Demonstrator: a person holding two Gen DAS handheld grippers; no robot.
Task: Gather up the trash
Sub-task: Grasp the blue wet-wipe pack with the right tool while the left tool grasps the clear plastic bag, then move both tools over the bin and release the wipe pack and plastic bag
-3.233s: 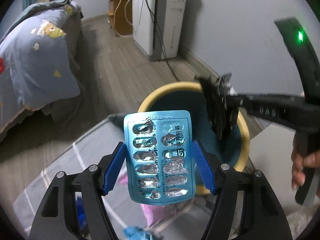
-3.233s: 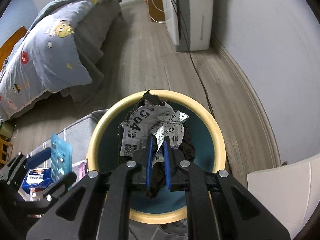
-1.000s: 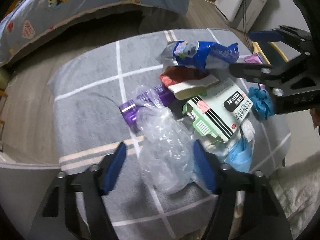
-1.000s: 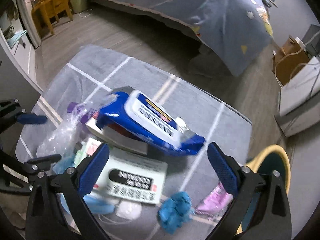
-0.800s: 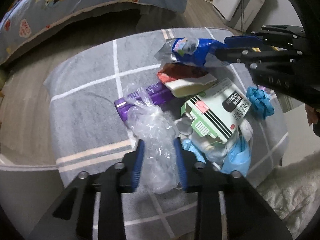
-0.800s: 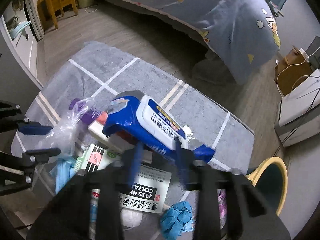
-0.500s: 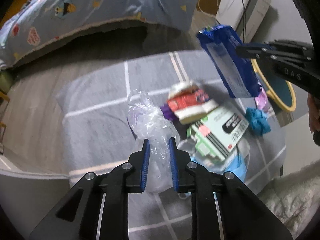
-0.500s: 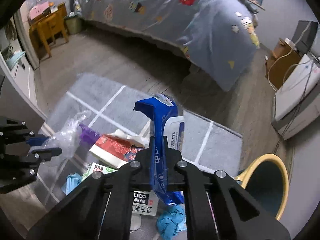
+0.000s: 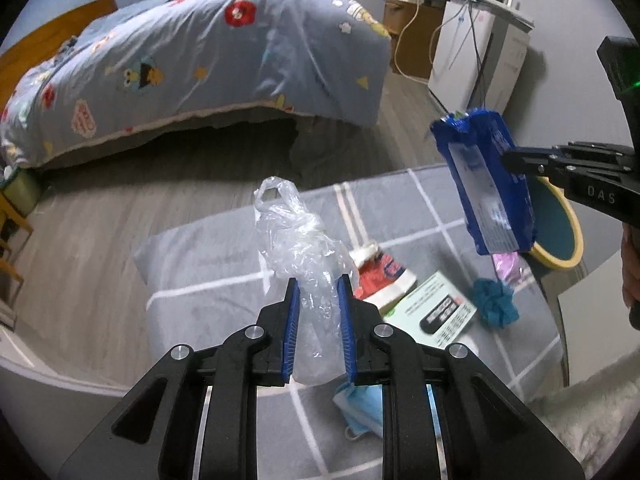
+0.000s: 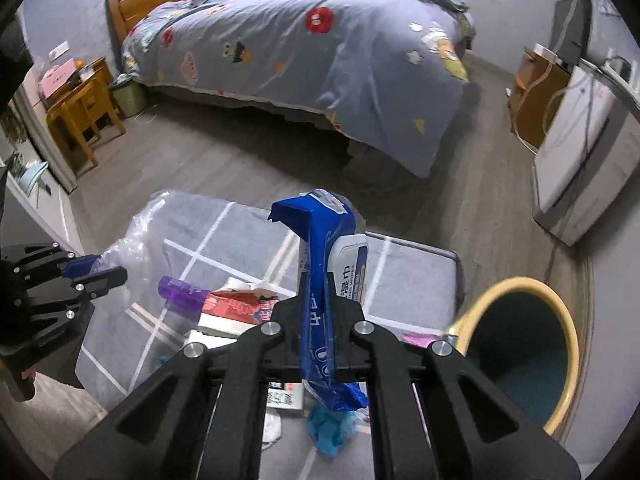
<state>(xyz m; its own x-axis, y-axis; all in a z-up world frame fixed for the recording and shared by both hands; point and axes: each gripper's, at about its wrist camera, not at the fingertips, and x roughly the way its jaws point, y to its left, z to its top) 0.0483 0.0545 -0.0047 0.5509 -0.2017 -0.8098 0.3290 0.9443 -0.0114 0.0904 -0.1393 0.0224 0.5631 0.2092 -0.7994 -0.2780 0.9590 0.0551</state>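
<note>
My left gripper [image 9: 318, 292] is shut on a crumpled clear plastic bag [image 9: 296, 240] and holds it above the grey checked rug [image 9: 208, 264]. My right gripper [image 10: 318, 280] is shut on a blue wet-wipe pack [image 10: 328, 264], lifted off the rug; the pack also shows in the left wrist view [image 9: 486, 184]. The yellow-rimmed teal trash bin [image 10: 528, 340] stands at the rug's right edge, also seen in the left wrist view [image 9: 558, 224]. The left gripper [image 10: 100, 270] with the bag shows at the left of the right wrist view.
On the rug lie a red-and-white pack [image 9: 380, 272], a green-white box [image 9: 432, 308], a teal crumpled wad [image 9: 494, 298], a pink wrapper [image 9: 506, 266], a blue face mask [image 9: 360, 408] and a purple tube [image 10: 180, 290]. A bed [image 10: 304, 52] stands behind, a white appliance [image 10: 580, 152] at right.
Both grippers closed on their items and lifted them off the rug. The plastic bag and the blue pack now hang in the air, higher than half a second ago.
</note>
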